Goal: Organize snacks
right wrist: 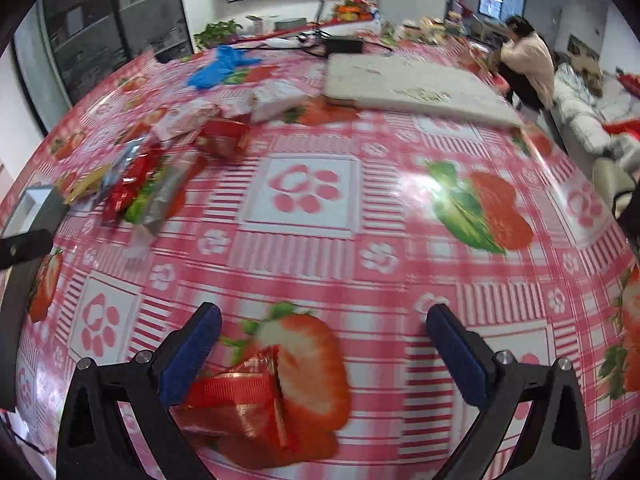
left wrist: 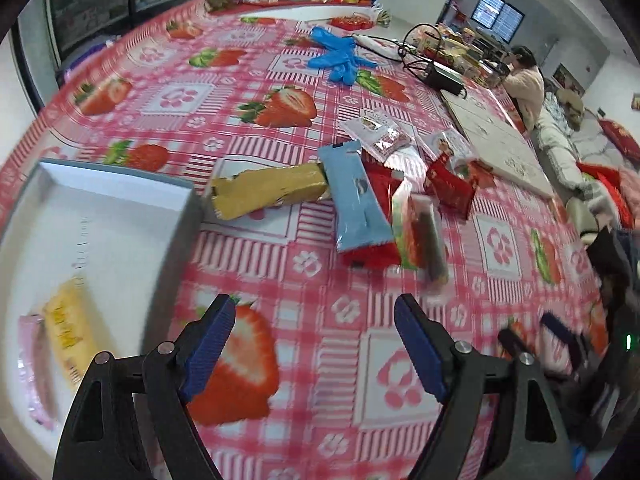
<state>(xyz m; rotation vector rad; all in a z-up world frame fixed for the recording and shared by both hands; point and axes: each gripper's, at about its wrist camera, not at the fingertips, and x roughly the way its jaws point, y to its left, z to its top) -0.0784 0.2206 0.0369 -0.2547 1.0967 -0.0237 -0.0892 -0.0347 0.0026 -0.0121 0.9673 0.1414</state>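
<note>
Red foil shows between the right tongs (right wrist: pixel 322 354): a small red snack packet (right wrist: pixel 236 404) lies on the tabletop (right wrist: pixel 400 240) under them, close to the left pad. The jaws are spread wide and neither pad presses the packet, so I judge it is lying free, not held. Its long axis runs roughly across the gap between the pads.

Ahead of the left tongs (left wrist: pixel 314 342), a little to their right, lies the pile of snacks. A light blue packet (left wrist: pixel 358 200) lies on top, its long axis pointing away from the tongs. A gold packet (left wrist: pixel 268 194) lies crosswise and reaches toward the corner of the box, and a red packet (left wrist: pixel 378 220) and a green one sit under and beside the blue one. The left tongs are also spread and nothing is between them.

The white box (left wrist: pixel 176 232) with the grey rim is at the left side of the left tongs, just beside them. A yellow packet (left wrist: pixel 72 332) and a pink packet (left wrist: pixel 32 364) lie inside it.

For the coming move, the left tongs are the nearer ones to both pile and box. The blue packet should be taken across its narrow width, so the pads must stand crosswise to its long axis. The right tongs are nearer to the lone red packet.
</note>
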